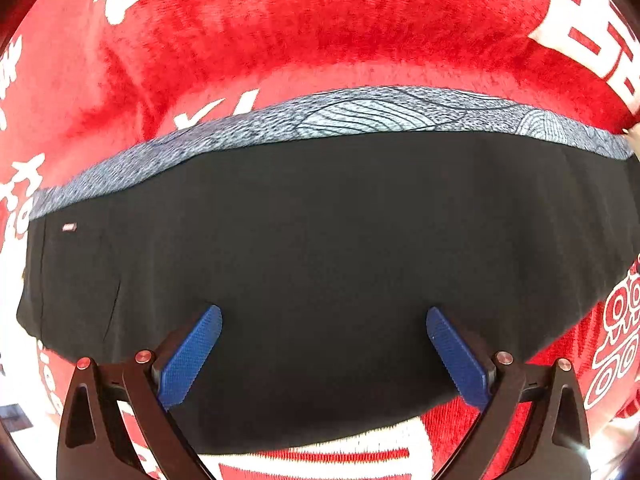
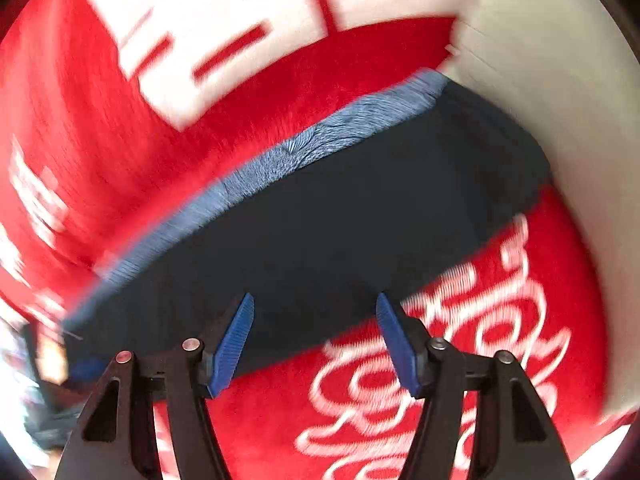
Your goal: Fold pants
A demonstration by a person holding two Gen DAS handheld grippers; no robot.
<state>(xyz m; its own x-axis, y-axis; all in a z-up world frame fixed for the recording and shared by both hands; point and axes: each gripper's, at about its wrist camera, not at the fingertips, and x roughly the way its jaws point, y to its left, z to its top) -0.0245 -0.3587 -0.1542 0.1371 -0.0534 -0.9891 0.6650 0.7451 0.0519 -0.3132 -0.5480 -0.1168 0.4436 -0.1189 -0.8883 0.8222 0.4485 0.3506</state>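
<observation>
Hovering both tools over the folded black fabric pants (image 1: pixel 320 260) lying flat on the red plush blanket with white lettering (image 1: pixel 280 20), you've got left gripper (image 1: pixel 324 320) and right gripper (image 2: pixel 315 306) spread apart and empty, probably freed to regrip. Left view shows the patterned grey-blue waistband (image 1: pixel 360 116) sharply; the right view, blurred, adds a white surface (image 2: pixel 560 80) beyond the blanket.

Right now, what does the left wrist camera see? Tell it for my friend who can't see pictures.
Dark folded pants with a blue-grey patterned band along the far edge lie flat on a fuzzy red blanket with white writing. The left gripper hangs above them, its blue fingers wide apart and holding nothing.
</observation>
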